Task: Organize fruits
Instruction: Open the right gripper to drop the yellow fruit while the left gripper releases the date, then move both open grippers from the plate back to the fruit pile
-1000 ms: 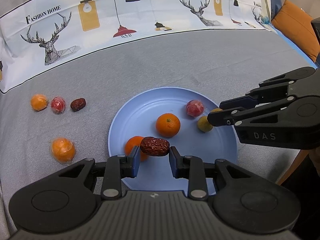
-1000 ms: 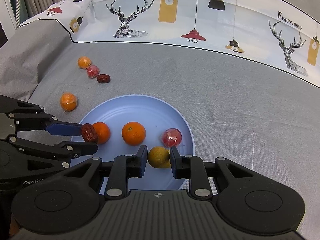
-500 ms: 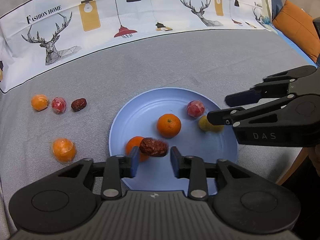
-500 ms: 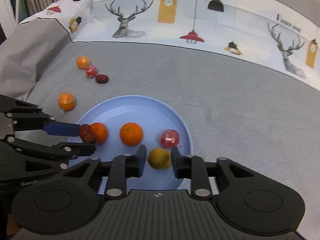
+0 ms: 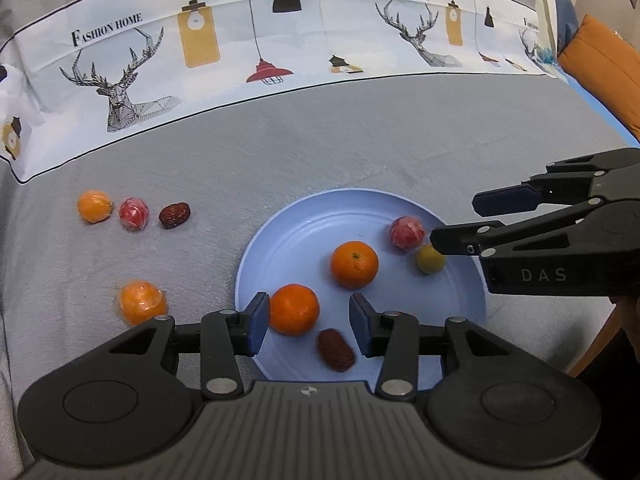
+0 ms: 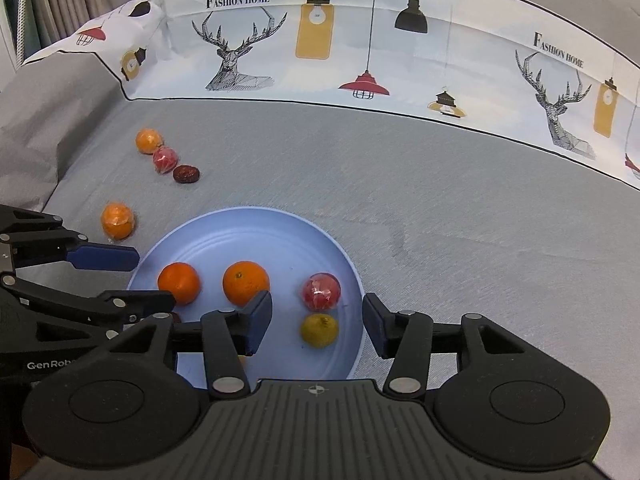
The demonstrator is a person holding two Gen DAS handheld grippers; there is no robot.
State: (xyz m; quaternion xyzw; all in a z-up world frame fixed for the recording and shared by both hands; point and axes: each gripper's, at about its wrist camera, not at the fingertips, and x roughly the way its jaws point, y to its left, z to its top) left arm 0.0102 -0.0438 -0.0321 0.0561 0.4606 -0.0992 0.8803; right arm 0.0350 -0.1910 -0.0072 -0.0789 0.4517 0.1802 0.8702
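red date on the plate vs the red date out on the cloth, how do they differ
The red date on the plate lies in the blue plate between the open left gripper fingers; the red date on the cloth sits on grey cloth beside a wrapped red fruit. The plate one looks longer. Both are dark red and wrinkled.

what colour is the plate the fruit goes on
Light blue plate, clearest in the right wrist view.

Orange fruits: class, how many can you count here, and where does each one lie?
4. Two bare ones lie on the blue plate: one near its left rim, one at its centre. Two wrapped ones lie on the grey cloth: one far left, one nearer. None seems hidden.
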